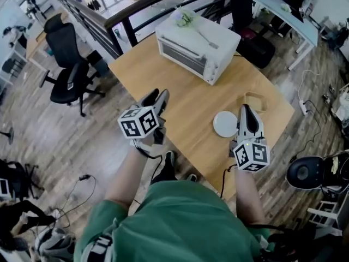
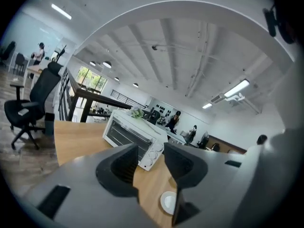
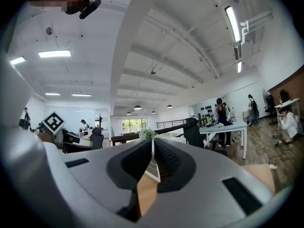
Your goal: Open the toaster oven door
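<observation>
A white toaster oven stands at the far side of the wooden table, its glass door closed, with a small bunch of flowers on top. In the left gripper view the oven shows ahead, its knobs at the right end. My left gripper is over the table's near left part, well short of the oven, jaws open with nothing between them. My right gripper is at the near right with its jaws together and empty; they hide most of the oven in that view.
A white saucer lies just left of the right gripper, and a tan ring lies beyond it. A black office chair stands off the table's left. A dark railing runs behind the oven.
</observation>
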Demonstrator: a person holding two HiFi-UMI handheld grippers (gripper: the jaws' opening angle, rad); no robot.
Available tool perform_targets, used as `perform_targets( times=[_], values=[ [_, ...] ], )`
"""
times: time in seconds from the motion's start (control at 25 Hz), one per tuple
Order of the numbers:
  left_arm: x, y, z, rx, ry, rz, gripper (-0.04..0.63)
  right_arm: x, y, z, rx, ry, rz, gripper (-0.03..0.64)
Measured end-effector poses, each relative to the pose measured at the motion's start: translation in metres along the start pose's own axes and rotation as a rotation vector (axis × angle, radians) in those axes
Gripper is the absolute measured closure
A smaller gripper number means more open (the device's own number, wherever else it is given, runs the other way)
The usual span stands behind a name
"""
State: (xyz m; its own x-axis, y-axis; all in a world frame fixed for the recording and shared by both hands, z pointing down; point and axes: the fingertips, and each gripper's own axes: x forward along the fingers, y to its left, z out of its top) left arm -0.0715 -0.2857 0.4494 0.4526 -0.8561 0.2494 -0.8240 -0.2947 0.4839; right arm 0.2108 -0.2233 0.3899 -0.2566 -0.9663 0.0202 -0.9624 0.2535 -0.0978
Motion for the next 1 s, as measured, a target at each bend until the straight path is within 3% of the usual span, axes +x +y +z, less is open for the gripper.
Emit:
perform_targets(
  times=[0.24,0.48,0.64,1.0],
  values=[
    [0.081,0.04,0.004,-0.305,0.101,-0.111,0.384,0.038,-0.005,-0.004,-0.021,0.016,-0.095,0.586],
    [0.154,0.061,0.003,-0.53,0.147,-0.158,0.379,0.051,-0.019,-0.002,-0.054,0.021,-0.192,0.586],
    [0.2,0.068,-0.003,-0.631,0.166,-0.176,0.38,0.045,-0.035,0.0,-0.069,0.022,-0.277,0.586],
    [0.288,0.069,-0.02,-0.773,0.233,-0.209,0.379,0.027,-0.057,-0.002,-0.078,0.046,-0.435,0.586]
  ],
)
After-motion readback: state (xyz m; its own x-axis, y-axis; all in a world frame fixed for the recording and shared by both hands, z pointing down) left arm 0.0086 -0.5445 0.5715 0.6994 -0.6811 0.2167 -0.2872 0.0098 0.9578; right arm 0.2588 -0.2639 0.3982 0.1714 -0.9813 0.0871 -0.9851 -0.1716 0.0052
